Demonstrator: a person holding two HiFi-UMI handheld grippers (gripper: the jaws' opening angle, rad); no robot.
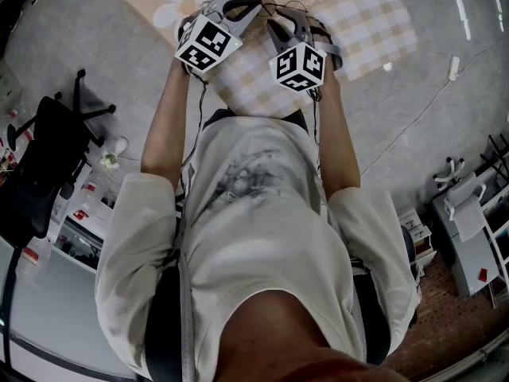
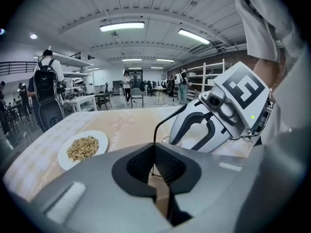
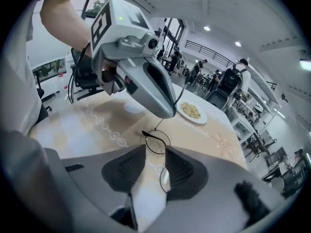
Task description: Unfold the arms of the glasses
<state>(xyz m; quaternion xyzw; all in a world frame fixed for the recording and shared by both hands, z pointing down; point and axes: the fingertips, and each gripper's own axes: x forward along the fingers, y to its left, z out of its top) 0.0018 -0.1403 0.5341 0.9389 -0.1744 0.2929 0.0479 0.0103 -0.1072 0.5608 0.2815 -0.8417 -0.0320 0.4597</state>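
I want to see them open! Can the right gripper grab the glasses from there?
Probably yes. The right gripper has its jaws apart with the glasses between them and nothing blocking, while the left gripper pinches one thin arm.

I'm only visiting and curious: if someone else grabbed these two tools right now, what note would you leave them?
Left gripper: shut on one thin arm of the glasses, which rises from its jaws.
Right gripper: open, lenses between its jaws, not pinched.
Glasses hang over the table, between both grippers.
Done: that arm looks partly swung out. Left: finish it, then the other arm, which I can't make out.
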